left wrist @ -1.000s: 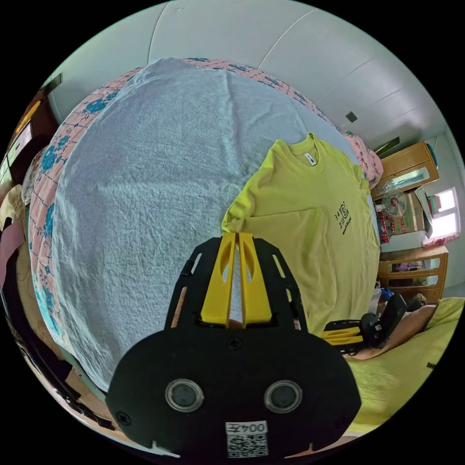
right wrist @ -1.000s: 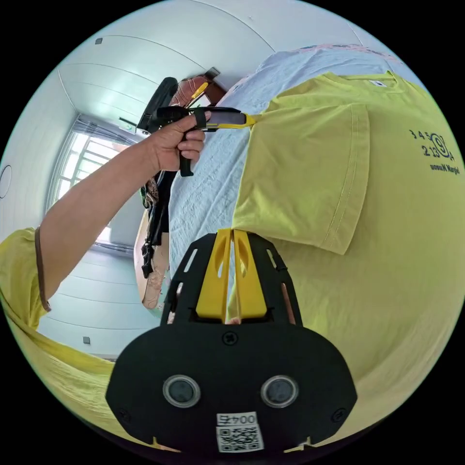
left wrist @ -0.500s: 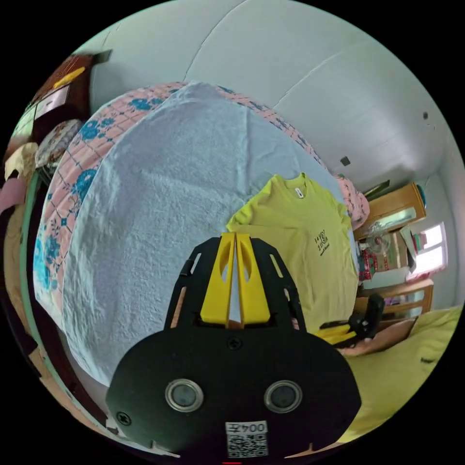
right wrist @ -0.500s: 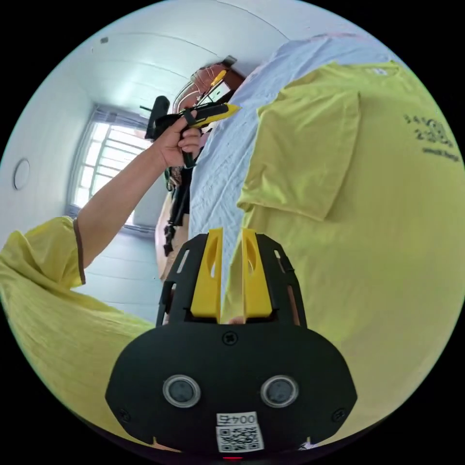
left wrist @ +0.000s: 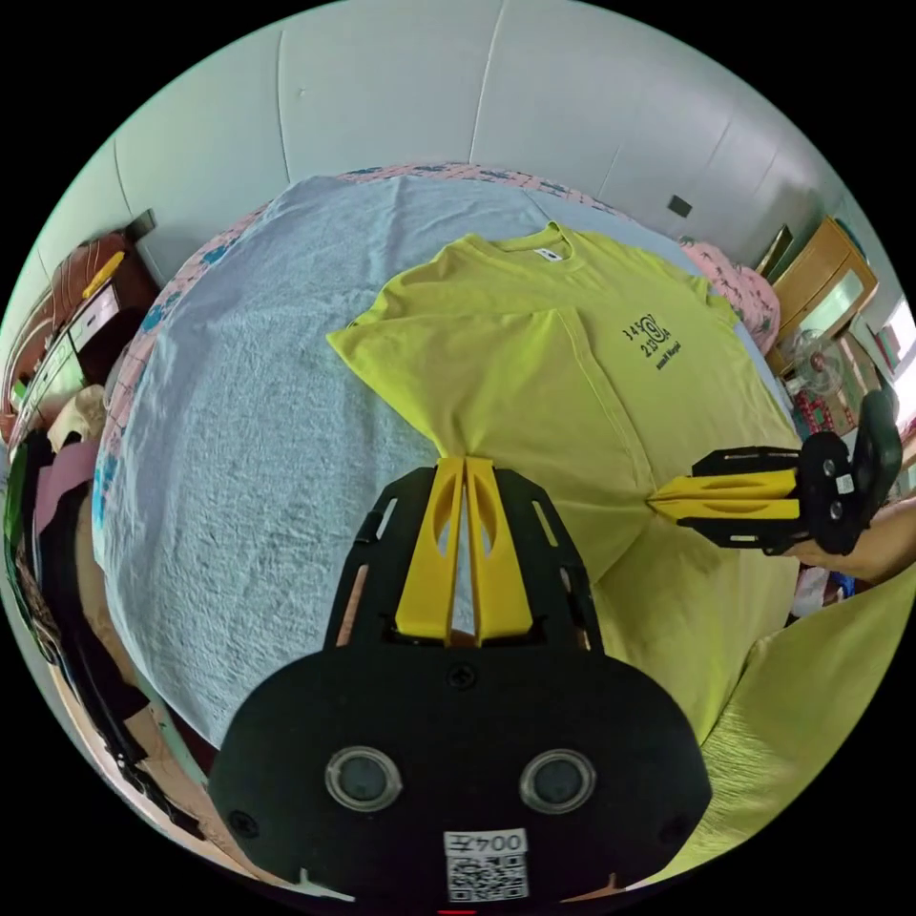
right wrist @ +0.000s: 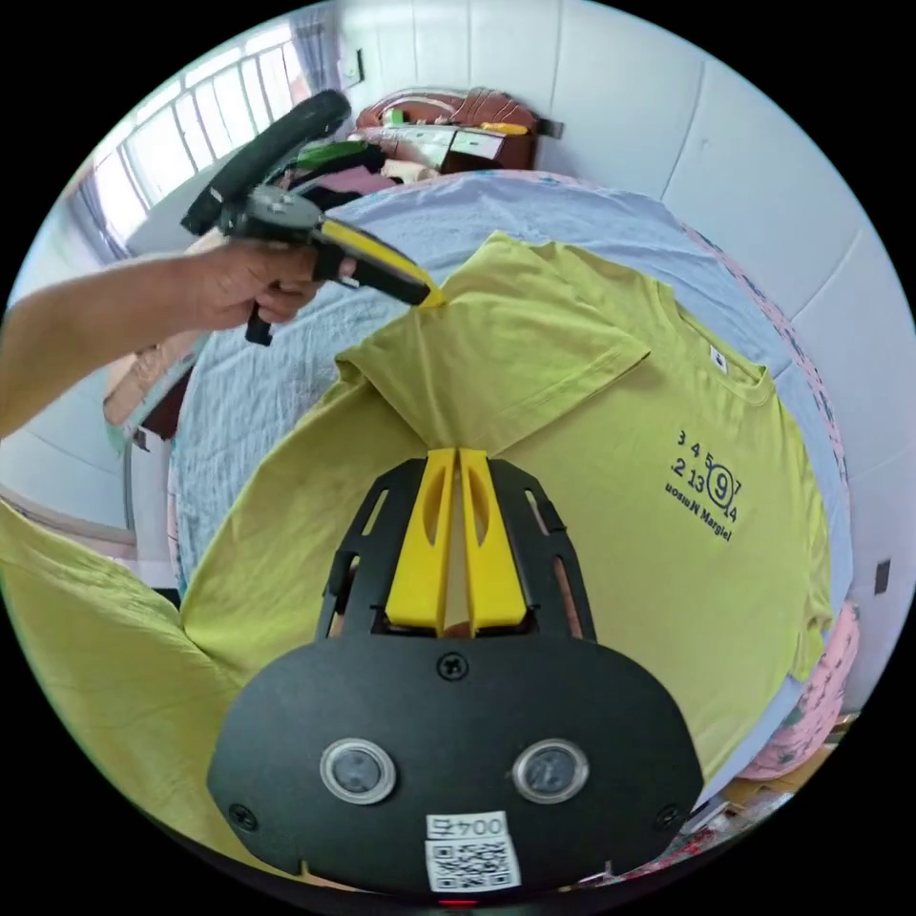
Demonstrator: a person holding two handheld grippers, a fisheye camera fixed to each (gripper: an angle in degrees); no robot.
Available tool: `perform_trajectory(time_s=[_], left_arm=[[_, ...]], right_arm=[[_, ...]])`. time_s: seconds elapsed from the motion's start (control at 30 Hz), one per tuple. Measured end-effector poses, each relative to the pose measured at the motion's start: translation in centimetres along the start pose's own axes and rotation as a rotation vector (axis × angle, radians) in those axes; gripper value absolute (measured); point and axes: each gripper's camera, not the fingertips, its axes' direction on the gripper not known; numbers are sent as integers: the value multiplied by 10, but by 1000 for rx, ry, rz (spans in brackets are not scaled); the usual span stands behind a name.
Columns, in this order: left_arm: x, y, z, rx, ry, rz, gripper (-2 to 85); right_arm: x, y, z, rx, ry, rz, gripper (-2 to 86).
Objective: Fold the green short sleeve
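left gripper view is showing the left gripper (left wrist: 465,460) with its yellow jaws pressed together on a pinch of the green short sleeve (left wrist: 611,382), at the lower edge of a flap that is lying folded over the shirt's body. the shirt is lying front up on a pale blue sheet (left wrist: 258,410) covering a bed, collar toward the far wall, dark print showing on the chest. the right gripper (left wrist: 658,498) is coming in from the right edge of this view, its jaws closed on the same flap, further along that edge.

right gripper view is showing the right gripper (right wrist: 456,450) clamping the cloth at the flap's corner, fabric showing between the jaws. a hand (right wrist: 234,286) is holding the left gripper (right wrist: 434,298) beyond it, its tip meeting the flap's other corner. a pink floral bedcover (left wrist: 735,286) is peeking out past the sheet, and wooden furniture (left wrist: 821,286) is standing near the wall.
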Motion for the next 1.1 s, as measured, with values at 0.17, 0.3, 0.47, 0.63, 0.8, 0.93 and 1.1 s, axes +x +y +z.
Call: perform_trajectory(time_s=[0.17,0.3,0.47,0.63,0.8,0.93,1.1], left_arm=[[31,19,-43,35,31,-35,6],[69,56,-78,58,74,-10,12],[139,106,-100,49,10,6,45],[187,110,-109,9,-60,0,71],[240,113,-128,-13,-156,54,50],[281,115,-147,-41,-247,105,28],[327,121,-167,-42,-310,156,21]], right_arm=[[-23,-3,-4,-9,-12,-70,85],[-35,-3,-19,18,-68,-103,110],[-78,-3,-18,-25,5,-264,107],[-98,-8,-22,-51,46,-318,58],[-109,-14,-35,-70,55,-357,32],[-115,-18,-57,-48,86,-395,29],[-123,-16,-60,-93,112,-425,32]])
